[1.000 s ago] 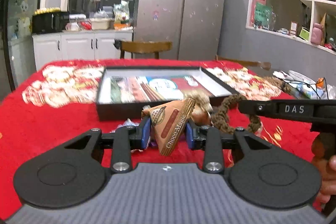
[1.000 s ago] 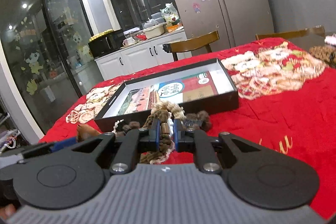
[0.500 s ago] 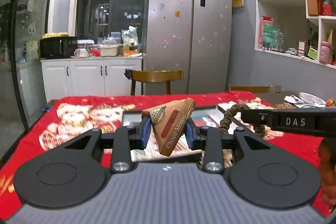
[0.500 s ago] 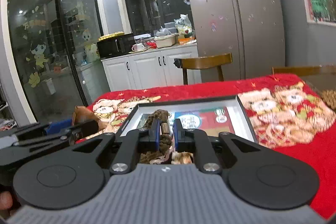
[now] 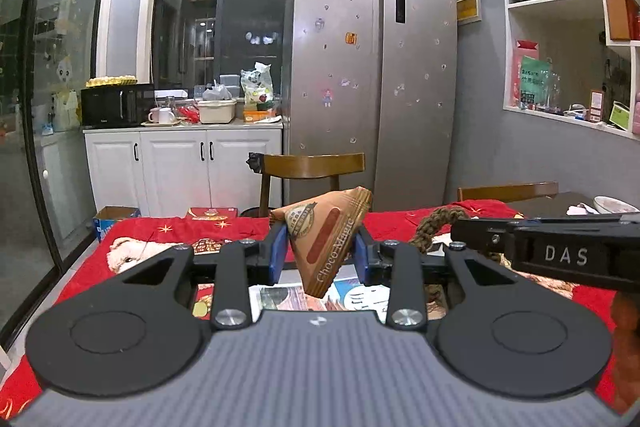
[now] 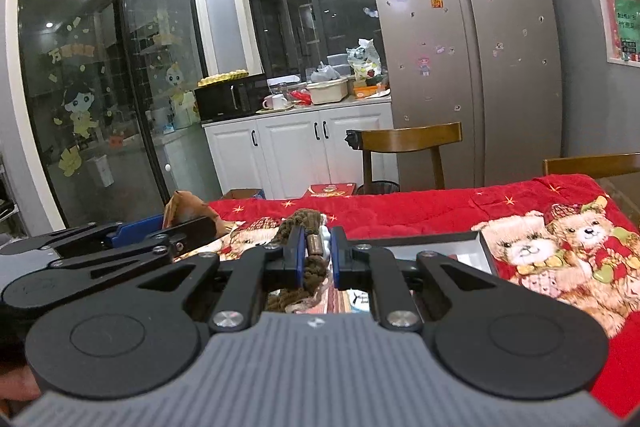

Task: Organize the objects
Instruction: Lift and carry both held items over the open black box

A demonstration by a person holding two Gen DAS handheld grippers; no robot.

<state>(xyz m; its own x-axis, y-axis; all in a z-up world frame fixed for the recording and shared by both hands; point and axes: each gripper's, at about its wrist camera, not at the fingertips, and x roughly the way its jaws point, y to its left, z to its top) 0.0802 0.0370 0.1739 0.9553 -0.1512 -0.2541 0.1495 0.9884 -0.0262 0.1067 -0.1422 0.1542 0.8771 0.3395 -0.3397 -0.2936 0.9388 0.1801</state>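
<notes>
My left gripper [image 5: 319, 254] is shut on a brown triangular Choco Magic snack packet [image 5: 326, 243] and holds it above the black tray [image 5: 352, 297], whose printed floor shows below. My right gripper [image 6: 316, 257] is shut on a brown braided rope [image 6: 310, 269] with a metal ferrule, also raised over the tray [image 6: 460, 241]. The rope also shows in the left wrist view [image 5: 434, 223], beside the right gripper's body [image 5: 560, 253]. The left gripper [image 6: 132, 233] with the packet [image 6: 186, 209] sits to the left in the right wrist view.
The table carries a red cloth with bear prints [image 6: 560, 251]. Wooden chairs [image 5: 312, 167] stand at the far edge. A fridge [image 5: 372, 75] and white cabinets [image 5: 180, 163] are behind. A bowl [image 5: 612, 205] sits on the far right.
Both grippers rose and moved forward over the tray with their objects held. The tray has dropped from mid-frame to under the fingers, and the views tilted up toward the kitchen.
</notes>
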